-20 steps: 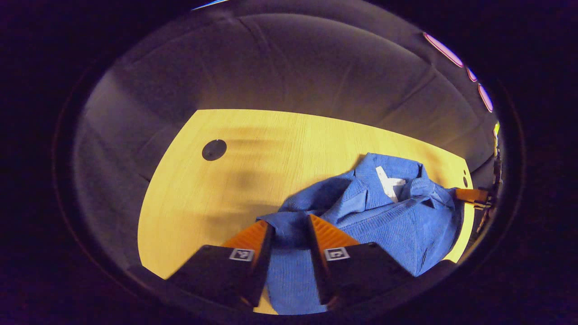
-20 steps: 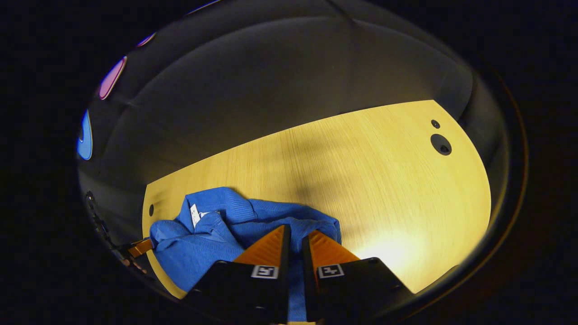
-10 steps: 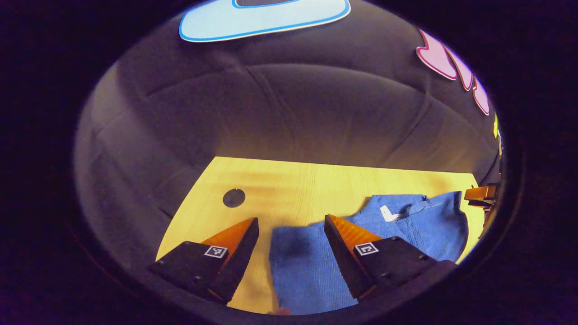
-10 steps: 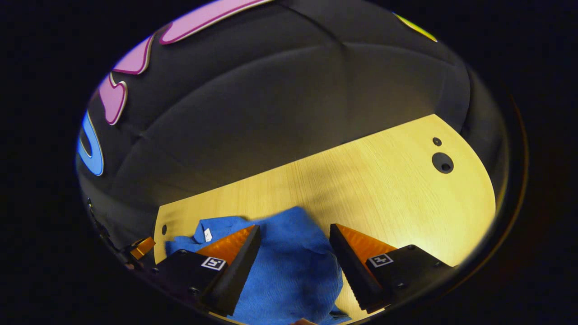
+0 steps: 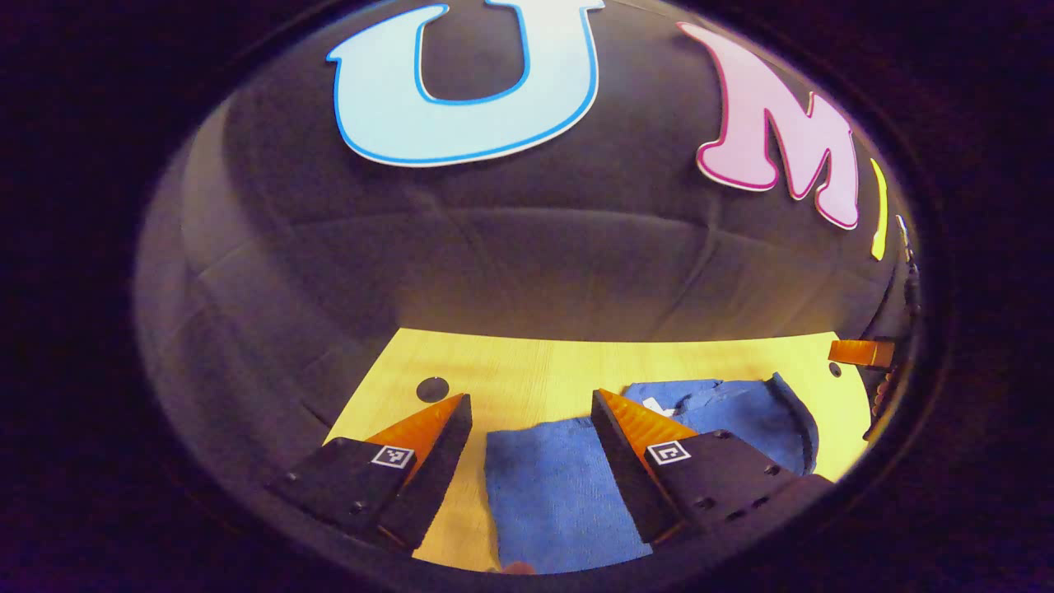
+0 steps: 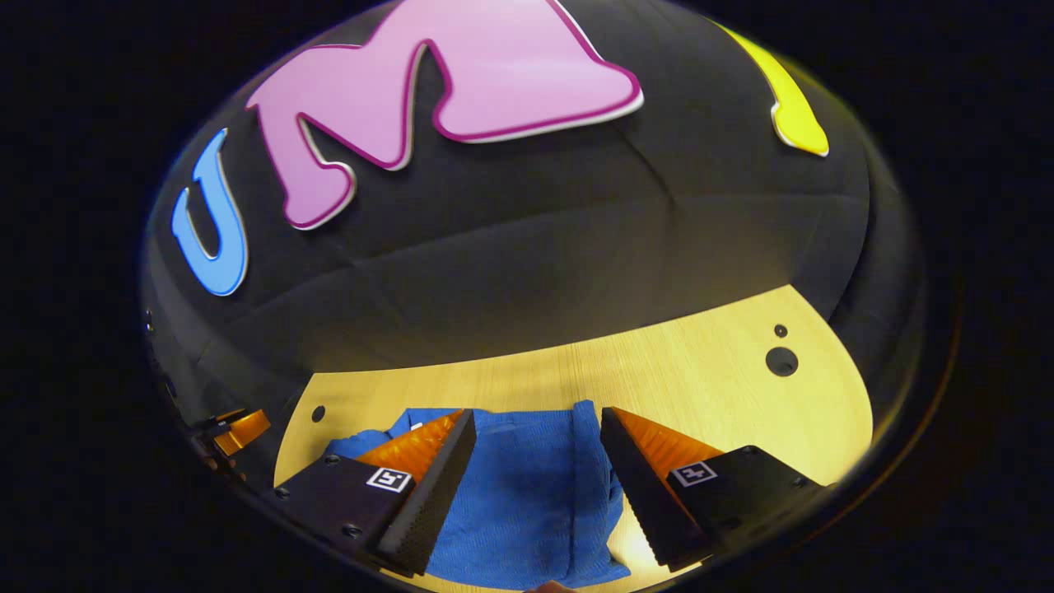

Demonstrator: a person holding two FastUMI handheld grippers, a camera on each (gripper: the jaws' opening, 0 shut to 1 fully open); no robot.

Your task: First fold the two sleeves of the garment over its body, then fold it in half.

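Left gripper (image 5: 531, 403) hangs just above the table (image 5: 527, 366), fingers spread wide and holding nothing, with the blue garment (image 5: 560, 486) lying flat on the wood below and between them, its collar end bunched off to the right. Over in the right gripper view, the right gripper (image 6: 535, 416) shows the same picture: fingers wide apart, empty, the garment (image 6: 527, 486) spread on the table (image 6: 700, 371) beneath them. A dark round hole (image 6: 781, 361) sits in the table beyond the garment.
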